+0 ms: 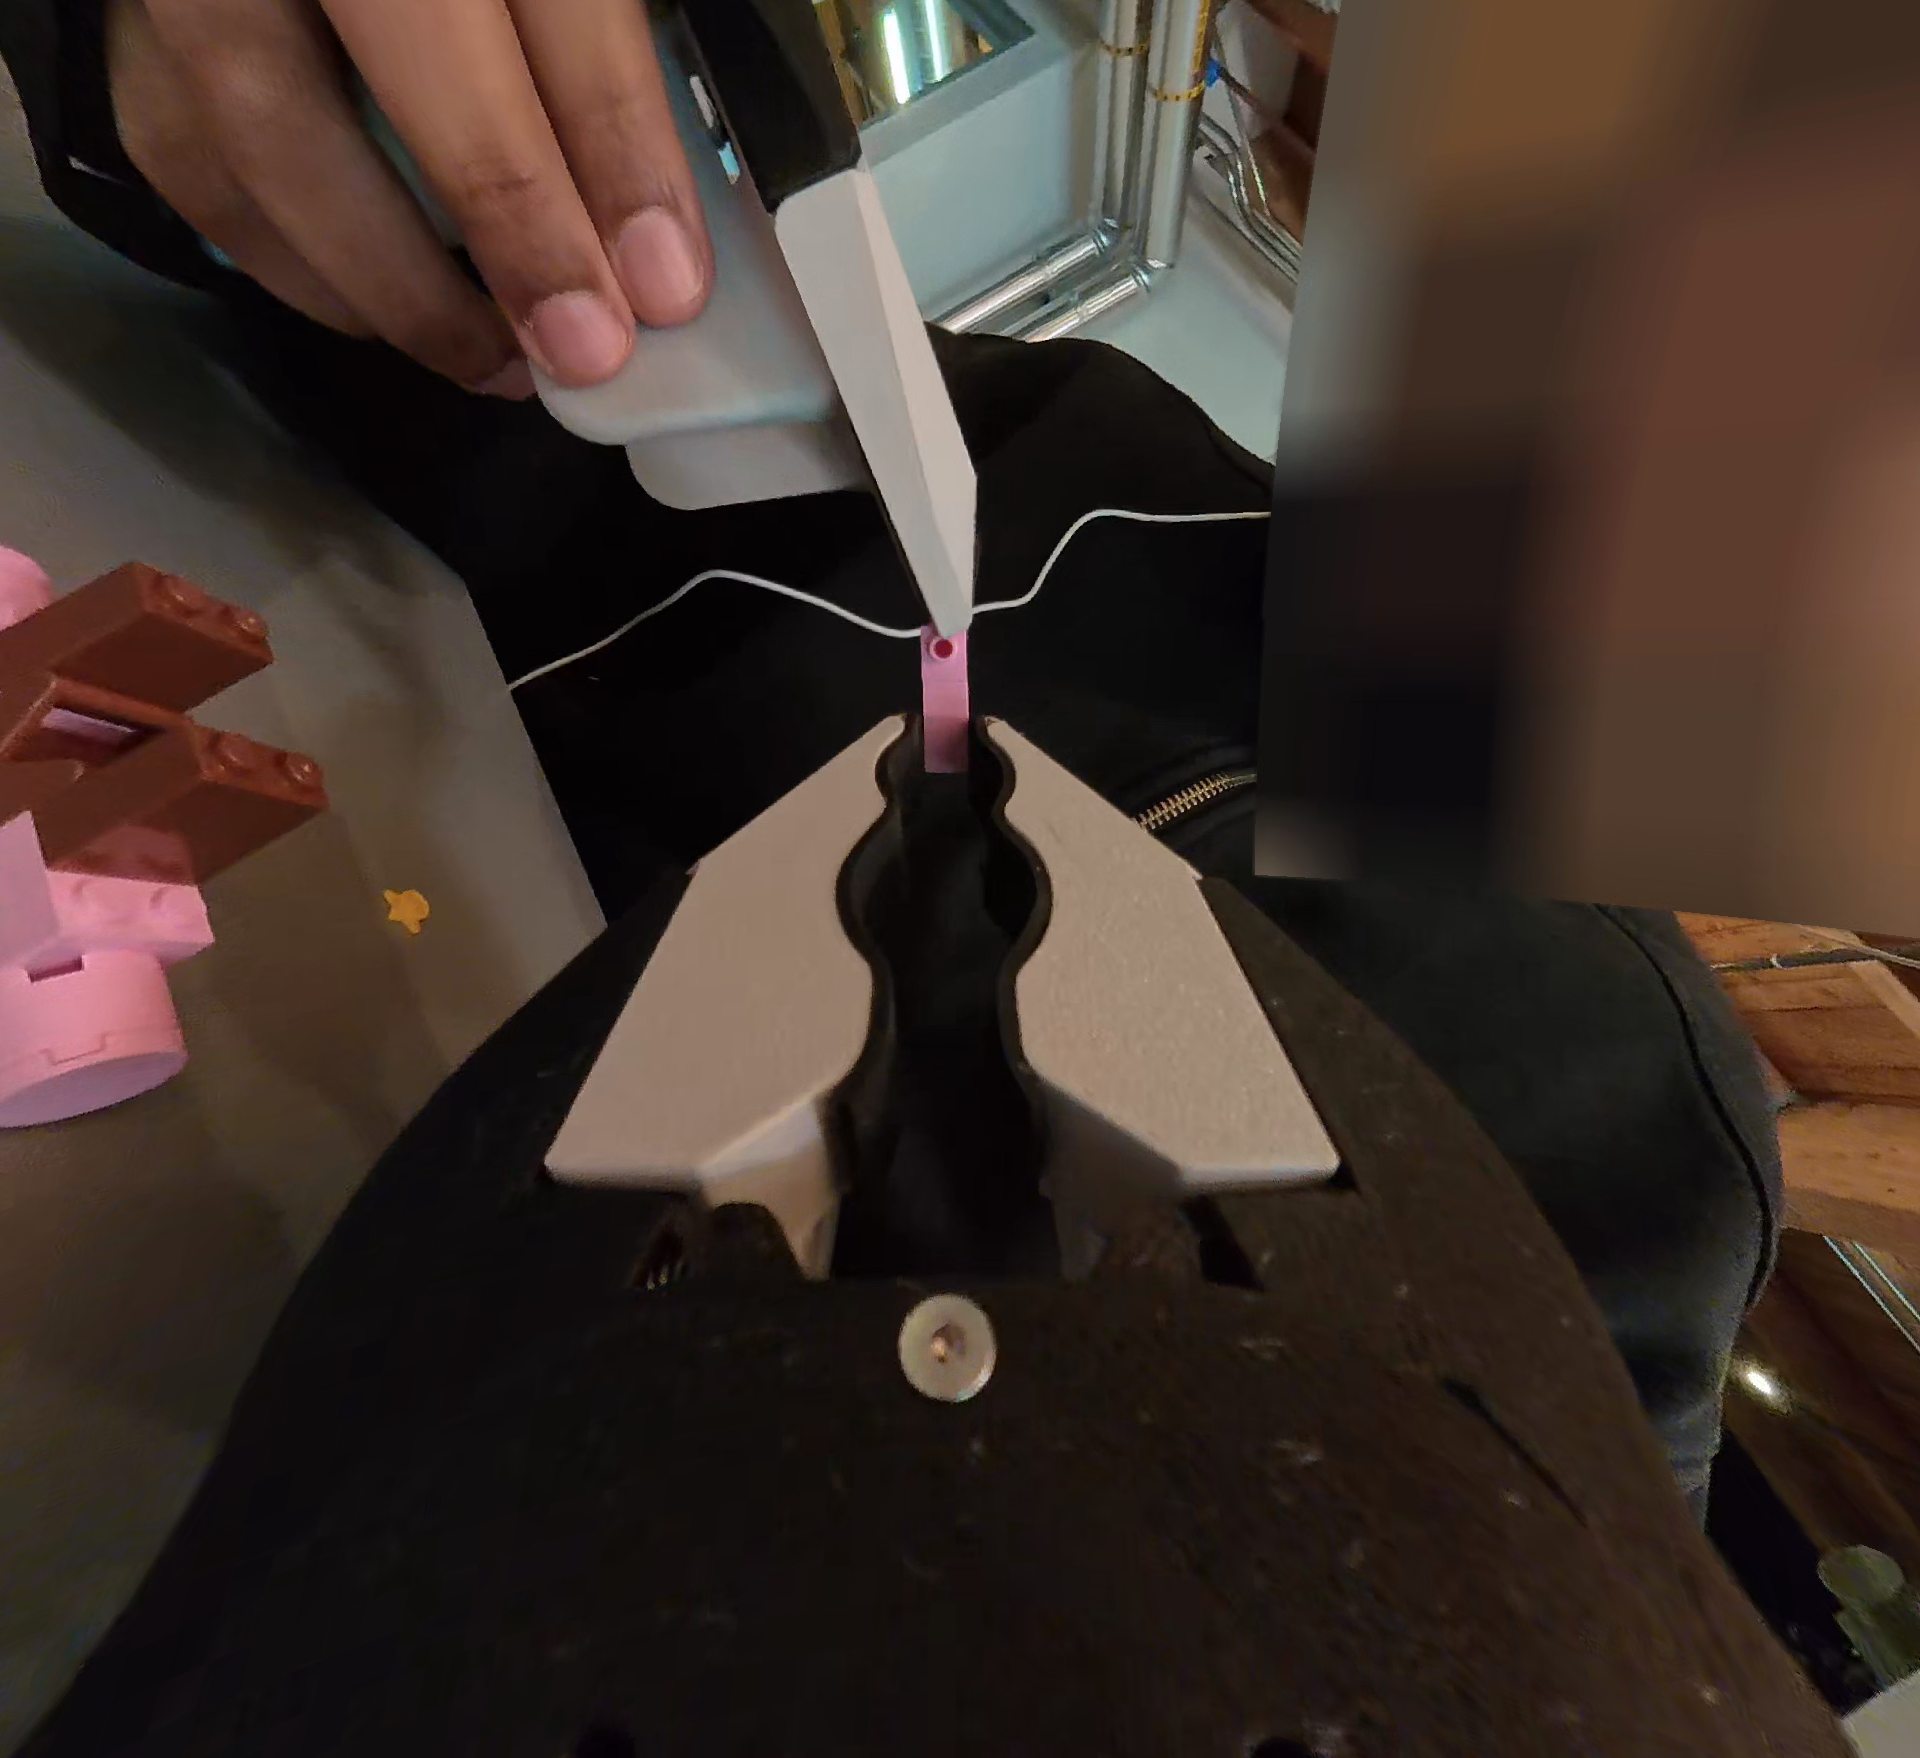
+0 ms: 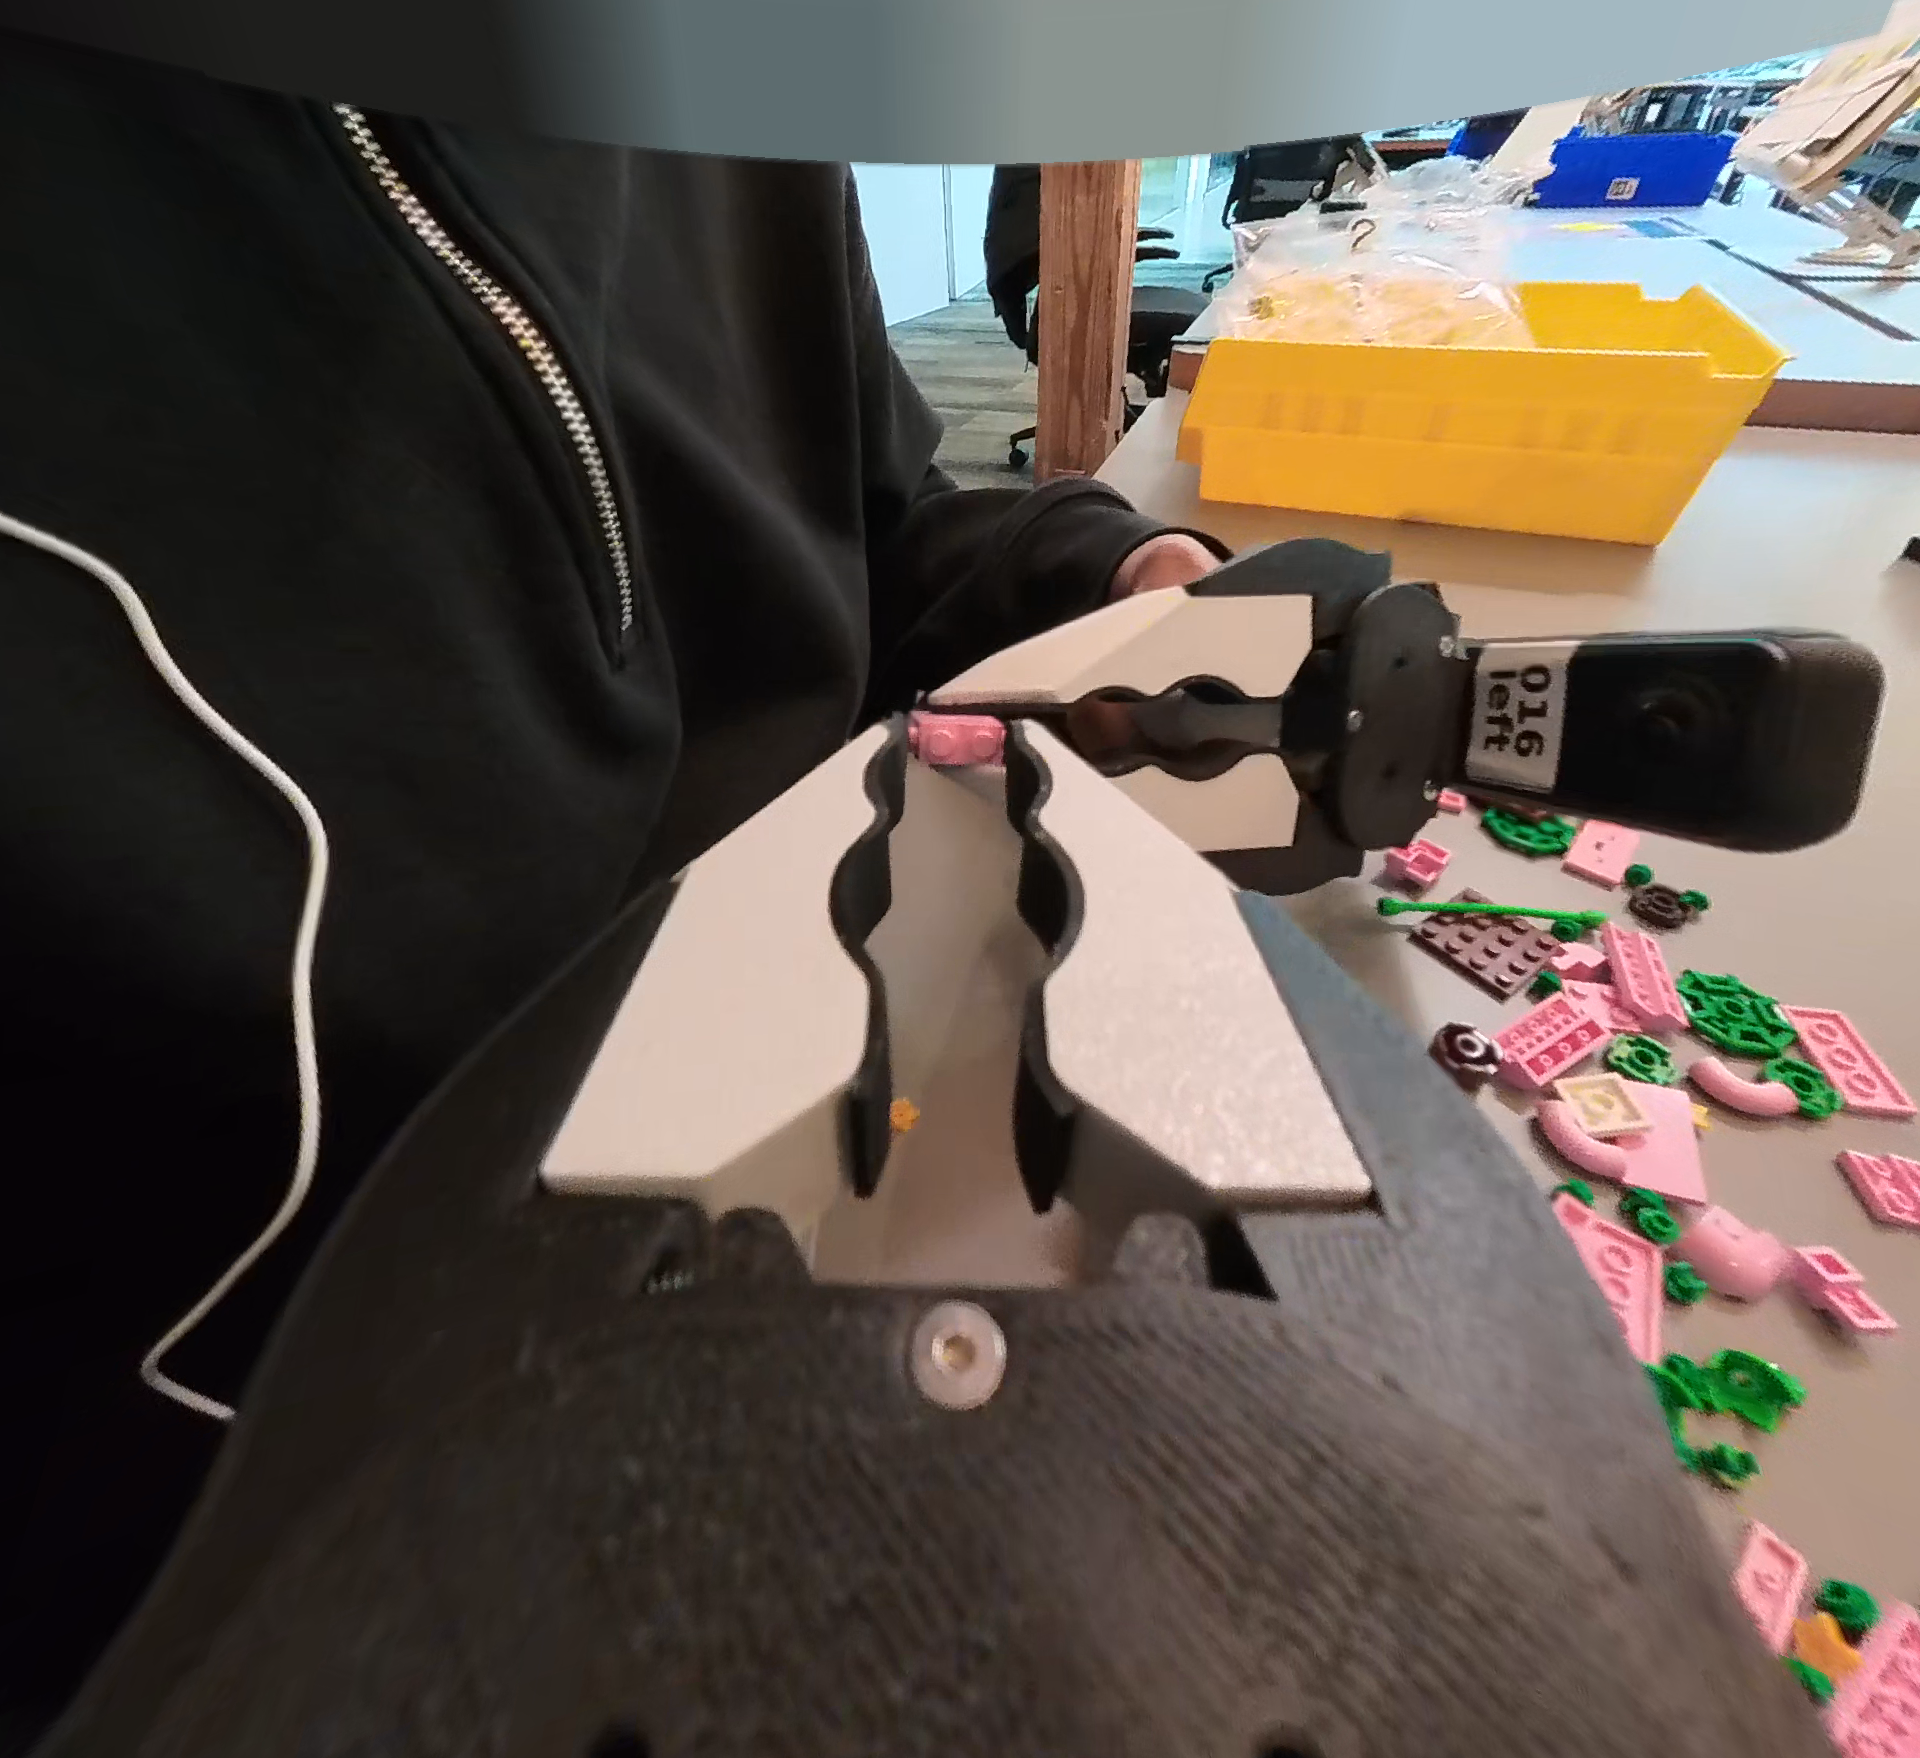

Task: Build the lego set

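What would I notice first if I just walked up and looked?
Probably the tiny pink lego piece, pinched in mid-air where the left tongs and the right tongs meet tip to tip, in front of a person's black jacket. Next, the bright scatter of pink and green lego pieces on the grey table, with a yellow bin behind.

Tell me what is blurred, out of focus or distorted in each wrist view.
Left wrist view: a mosaic patch covers the upper right; the small pink piece at the left gripper is sharp; the hand is soft and stretched by the wide lens. Right wrist view: a patch masks the top; the loose pieces smear toward the lower right edge; the yellow bin is clear; the table edge bows.
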